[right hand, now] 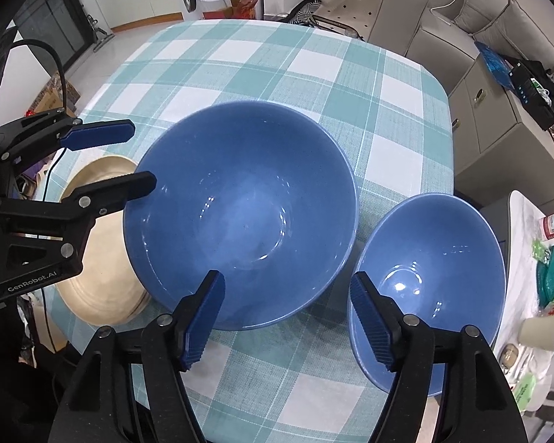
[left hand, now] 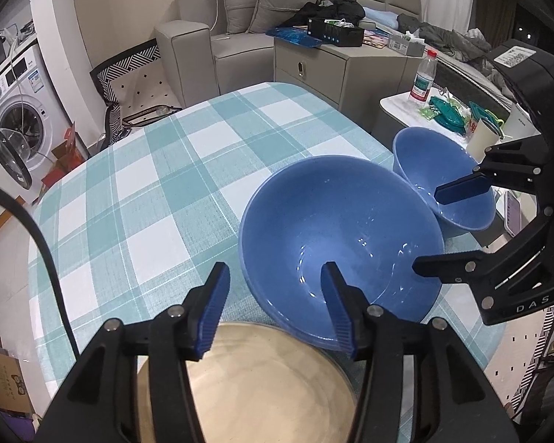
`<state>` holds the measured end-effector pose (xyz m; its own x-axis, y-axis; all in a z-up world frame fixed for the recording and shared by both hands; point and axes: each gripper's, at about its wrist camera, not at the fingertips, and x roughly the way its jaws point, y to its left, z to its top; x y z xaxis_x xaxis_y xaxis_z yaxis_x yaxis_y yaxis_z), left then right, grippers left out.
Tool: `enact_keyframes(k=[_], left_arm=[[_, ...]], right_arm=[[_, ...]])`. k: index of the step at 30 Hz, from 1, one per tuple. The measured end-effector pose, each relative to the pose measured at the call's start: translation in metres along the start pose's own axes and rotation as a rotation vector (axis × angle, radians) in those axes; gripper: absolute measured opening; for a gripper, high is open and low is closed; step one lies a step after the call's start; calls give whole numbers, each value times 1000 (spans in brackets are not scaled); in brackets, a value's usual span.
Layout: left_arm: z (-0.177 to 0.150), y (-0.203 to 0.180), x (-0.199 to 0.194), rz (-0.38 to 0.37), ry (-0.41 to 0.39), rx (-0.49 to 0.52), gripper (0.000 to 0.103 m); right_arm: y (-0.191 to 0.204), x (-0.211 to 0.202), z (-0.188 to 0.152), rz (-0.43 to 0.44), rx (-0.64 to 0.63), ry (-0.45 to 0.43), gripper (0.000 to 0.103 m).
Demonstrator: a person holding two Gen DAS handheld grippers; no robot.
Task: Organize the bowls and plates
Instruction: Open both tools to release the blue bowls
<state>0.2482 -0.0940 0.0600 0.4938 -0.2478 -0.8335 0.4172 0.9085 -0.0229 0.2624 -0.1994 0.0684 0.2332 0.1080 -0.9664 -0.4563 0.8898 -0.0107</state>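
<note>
A large blue bowl [left hand: 332,229] [right hand: 240,203] stands on the checked tablecloth [left hand: 147,184], its near-left side resting over a beige plate [left hand: 255,380] [right hand: 99,280]. To its right a smaller blue bowl [left hand: 432,158] [right hand: 432,258] sits by the table's edge. My left gripper [left hand: 275,310] [right hand: 136,155] is open. One finger is inside the large bowl and the other outside, so the rim lies loose between them. My right gripper [right hand: 286,278] [left hand: 426,232] is open too, wide. It straddles the adjoining rims of both bowls and presses on neither.
Beyond the small bowl is a white side table [left hand: 395,105] with a water bottle [left hand: 423,77], a paper cup [right hand: 543,330] and green packets. A grey cabinet [left hand: 314,66] and sofa [left hand: 203,44] stand behind the table. A black cable [left hand: 44,251] hangs at my left.
</note>
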Motion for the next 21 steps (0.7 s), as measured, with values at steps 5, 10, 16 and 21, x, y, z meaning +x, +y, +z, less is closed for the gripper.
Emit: enact_keyframes(k=[5, 10, 16, 21], left_arm=[[3, -2, -2, -13, -8, -3, 55], [7, -5, -5, -14, -25, -6, 60], [13, -9, -11, -14, -70, -12, 86], [19, -10, -11, -23, -85, -24, 94]], right_arm=[[-2, -9, -1, 10, 9, -44, 81], [-4, -20, -2, 24, 17, -98, 85], [-12, -30, -4, 22, 46, -155, 94], [-21, -38, -7, 32, 74, -196, 100]])
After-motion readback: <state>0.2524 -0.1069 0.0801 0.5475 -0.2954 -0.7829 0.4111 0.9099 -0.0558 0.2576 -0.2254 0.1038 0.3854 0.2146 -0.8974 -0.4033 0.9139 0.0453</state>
